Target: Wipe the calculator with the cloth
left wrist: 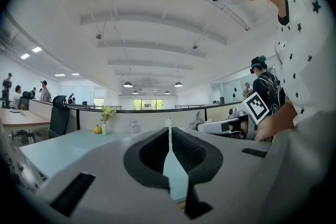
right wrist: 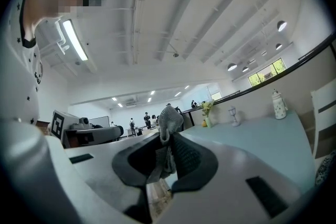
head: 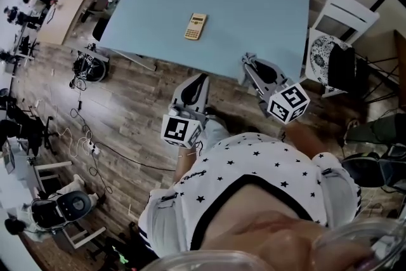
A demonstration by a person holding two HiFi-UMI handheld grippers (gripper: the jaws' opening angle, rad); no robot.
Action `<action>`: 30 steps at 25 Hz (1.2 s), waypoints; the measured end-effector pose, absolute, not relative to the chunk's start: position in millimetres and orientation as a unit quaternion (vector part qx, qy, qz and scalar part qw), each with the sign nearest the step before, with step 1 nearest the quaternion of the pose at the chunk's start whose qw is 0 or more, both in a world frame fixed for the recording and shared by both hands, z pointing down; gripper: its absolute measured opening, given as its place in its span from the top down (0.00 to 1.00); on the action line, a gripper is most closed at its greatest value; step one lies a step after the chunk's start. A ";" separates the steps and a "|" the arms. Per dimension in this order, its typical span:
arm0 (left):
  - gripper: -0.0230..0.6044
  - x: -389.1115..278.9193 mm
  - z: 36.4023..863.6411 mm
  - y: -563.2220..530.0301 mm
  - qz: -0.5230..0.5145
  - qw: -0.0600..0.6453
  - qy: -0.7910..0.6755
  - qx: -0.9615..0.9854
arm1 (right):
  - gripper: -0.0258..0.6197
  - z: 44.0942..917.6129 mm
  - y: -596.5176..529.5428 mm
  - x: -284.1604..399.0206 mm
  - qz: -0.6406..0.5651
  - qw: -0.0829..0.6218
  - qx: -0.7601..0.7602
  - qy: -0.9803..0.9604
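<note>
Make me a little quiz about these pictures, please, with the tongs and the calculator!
1. True or false: the calculator lies on the blue table.
2. What do the right tongs pinch? A) a grey cloth B) a spoon C) nothing
3. Fill the gap: the left tongs are shut and hold ____.
Key: 1 true; 2 A; 3 nothing.
</note>
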State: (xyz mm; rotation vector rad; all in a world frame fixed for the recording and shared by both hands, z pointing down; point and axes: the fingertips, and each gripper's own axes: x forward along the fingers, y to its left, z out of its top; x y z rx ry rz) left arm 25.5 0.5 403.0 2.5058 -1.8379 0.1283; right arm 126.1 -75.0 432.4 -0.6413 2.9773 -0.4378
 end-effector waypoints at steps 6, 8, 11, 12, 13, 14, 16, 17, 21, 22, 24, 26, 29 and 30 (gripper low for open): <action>0.90 -27.3 397.9 -22.4 0.038 0.009 -0.589 0.807 | 0.88 432.7 -95.9 81.1 -0.146 0.029 -0.221 0.964; 0.90 -47.6 397.6 -27.2 0.036 0.007 -0.592 0.805 | 0.88 433.6 -101.2 64.0 -0.148 0.027 -0.223 0.963; 0.90 -75.2 399.9 -33.2 0.031 0.007 -0.593 0.805 | 0.88 434.9 -107.1 38.8 -0.145 0.021 -0.224 0.963; 0.90 -83.7 402.3 -34.9 0.029 0.009 -0.593 0.805 | 0.88 436.4 -109.3 31.0 -0.145 0.019 -0.225 0.963; 0.90 -92.0 405.4 -36.2 0.028 0.013 -0.593 0.804 | 0.88 438.5 -111.2 23.5 -0.146 0.016 -0.227 0.963; 0.90 -99.9 408.7 -37.3 0.027 0.017 -0.594 0.804 | 0.88 440.8 -112.8 16.5 -0.148 0.014 -0.228 0.962; 0.90 -114.1 413.7 -39.4 0.024 0.024 -0.595 0.803 | 0.88 444.7 -115.7 3.4 -0.151 0.007 -0.231 0.961; 0.90 -120.7 415.5 -40.2 0.023 0.026 -0.596 0.803 | 0.88 446.3 -116.8 -2.6 -0.152 0.005 -0.232 0.961; 0.90 -140.1 419.7 -44.5 0.014 0.036 -0.594 0.804 | 0.88 449.6 -123.9 -16.7 -0.158 -0.001 -0.246 0.956; 0.90 -143.6 419.7 -45.7 0.012 0.036 -0.593 0.804 | 0.88 449.7 -125.9 -18.5 -0.158 -0.003 -0.249 0.955; 0.90 -150.9 419.3 -47.8 0.012 0.034 -0.592 0.805 | 0.88 448.8 -129.5 -22.9 -0.157 -0.004 -0.255 0.954; 0.90 -158.1 419.3 -51.2 0.010 0.034 -0.590 0.806 | 0.88 447.2 -133.5 -28.0 -0.156 -0.003 -0.260 0.953; 0.90 -168.7 420.7 -56.9 0.006 0.037 -0.587 0.809 | 0.88 446.0 -139.9 -37.5 -0.155 -0.003 -0.267 0.951; 0.90 -172.6 421.3 -58.8 0.005 0.038 -0.585 0.810 | 0.88 446.4 -141.9 -41.3 -0.156 -0.004 -0.269 0.951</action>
